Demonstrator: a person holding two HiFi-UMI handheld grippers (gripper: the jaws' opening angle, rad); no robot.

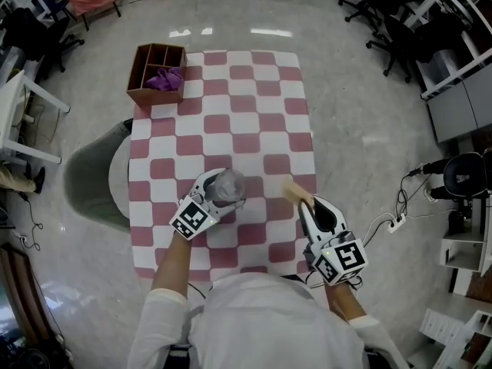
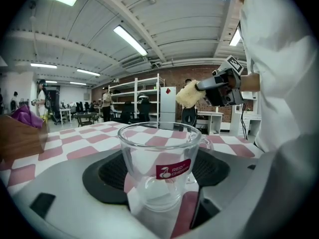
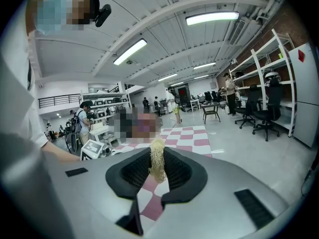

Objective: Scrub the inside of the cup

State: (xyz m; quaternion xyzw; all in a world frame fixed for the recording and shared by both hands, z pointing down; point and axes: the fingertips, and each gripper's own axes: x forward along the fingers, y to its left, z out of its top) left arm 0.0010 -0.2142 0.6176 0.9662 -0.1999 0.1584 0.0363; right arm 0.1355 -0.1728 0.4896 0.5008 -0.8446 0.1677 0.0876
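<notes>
A clear glass cup (image 1: 227,186) with a red label sits clamped in my left gripper (image 1: 217,193), held above the checkered tablecloth (image 1: 223,121). In the left gripper view the cup (image 2: 160,166) stands upright between the jaws, its handle to the right. My right gripper (image 1: 302,203) is shut on a pale yellow sponge (image 1: 294,191), to the right of the cup and apart from it. The sponge (image 3: 157,159) shows edge-on between the right jaws. From the left gripper view, the sponge (image 2: 188,93) and right gripper (image 2: 205,86) hover beyond the cup.
A brown compartment box (image 1: 156,73) holding a purple cloth (image 1: 165,78) stands at the table's far left corner. A grey chair (image 1: 96,177) is at the table's left side. Office chairs and shelving ring the room; cables lie on the floor at right.
</notes>
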